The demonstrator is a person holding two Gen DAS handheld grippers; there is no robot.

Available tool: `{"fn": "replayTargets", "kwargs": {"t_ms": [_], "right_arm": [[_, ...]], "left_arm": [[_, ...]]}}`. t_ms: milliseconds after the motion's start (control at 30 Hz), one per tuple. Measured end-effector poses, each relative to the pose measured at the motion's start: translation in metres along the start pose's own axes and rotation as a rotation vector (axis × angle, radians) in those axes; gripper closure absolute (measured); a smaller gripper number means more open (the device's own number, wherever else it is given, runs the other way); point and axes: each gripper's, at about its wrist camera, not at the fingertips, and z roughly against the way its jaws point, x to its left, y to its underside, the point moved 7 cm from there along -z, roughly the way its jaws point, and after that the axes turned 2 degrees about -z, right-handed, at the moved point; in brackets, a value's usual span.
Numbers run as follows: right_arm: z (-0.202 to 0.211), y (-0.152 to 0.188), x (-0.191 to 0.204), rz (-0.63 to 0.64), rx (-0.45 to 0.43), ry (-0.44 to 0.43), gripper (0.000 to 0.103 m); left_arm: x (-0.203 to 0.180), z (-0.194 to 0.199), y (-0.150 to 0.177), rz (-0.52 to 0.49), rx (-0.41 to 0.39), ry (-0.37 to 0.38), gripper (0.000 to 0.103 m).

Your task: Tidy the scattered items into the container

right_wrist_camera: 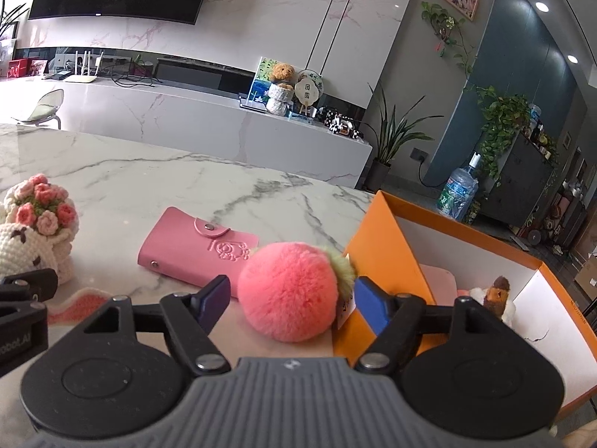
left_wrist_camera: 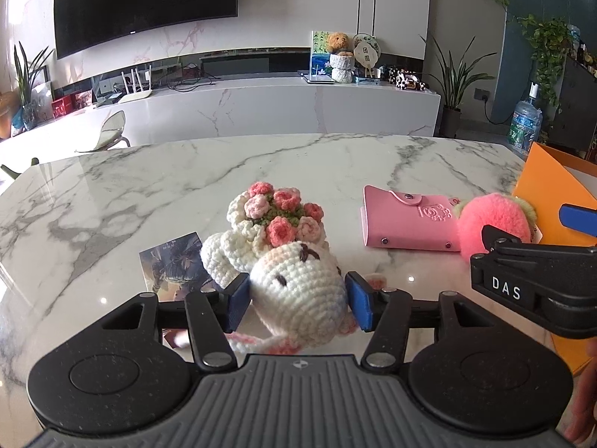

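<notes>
my left gripper [left_wrist_camera: 297, 300] pinches the crochet doll [left_wrist_camera: 294, 291]; my right gripper [right_wrist_camera: 291, 300], fingers spread, flanks the pink pompom [right_wrist_camera: 289, 291] against the orange box [right_wrist_camera: 384, 239]. only the right view shows a plush [right_wrist_camera: 498, 296] inside.

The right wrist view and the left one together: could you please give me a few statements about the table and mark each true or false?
1. The left tool has the crochet doll between its fingers. True.
2. The pink wallet lies inside the orange box. False: it lies on the marble table, outside the box.
3. The pink pompom sits next to the box's wall. True.
4. The box holds nothing. False: a small plush toy is inside.
5. The right tool is shut tight with nothing between its fingers. False: its fingers stand apart on either side of the pompom.
</notes>
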Motion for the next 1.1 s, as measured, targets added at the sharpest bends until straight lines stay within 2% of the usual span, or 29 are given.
{"fn": "replayTargets", "kwargs": {"t_ms": [167,400,600,733,1033,1100], "right_arm": [[-0.016,-0.006,0.006,0.017,-0.029,0.001,0.017],[-0.03,-0.002,0.029,0.146,-0.064,-0.002,0.019],[-0.05,0.007,0.027,0.159,-0.013,0.026,0.02],[-0.06,0.009,0.022,0.148,0.011,0.026,0.028],[-0.071,0.017,0.022,0.142,0.065,0.018,0.032],[-0.072,0.017,0.02,0.139,0.071,0.021,0.037]], "left_arm": [[0.004,-0.009,0.0,0.044,0.019,0.014,0.025],[0.012,-0.02,-0.003,0.096,0.037,0.034,0.023],[0.015,-0.031,0.001,0.119,0.084,0.036,0.023],[0.014,-0.036,0.004,0.113,0.106,0.033,0.023],[0.008,-0.041,0.008,0.084,0.134,0.009,0.023],[0.008,-0.041,0.007,0.084,0.138,0.009,0.024]]}}
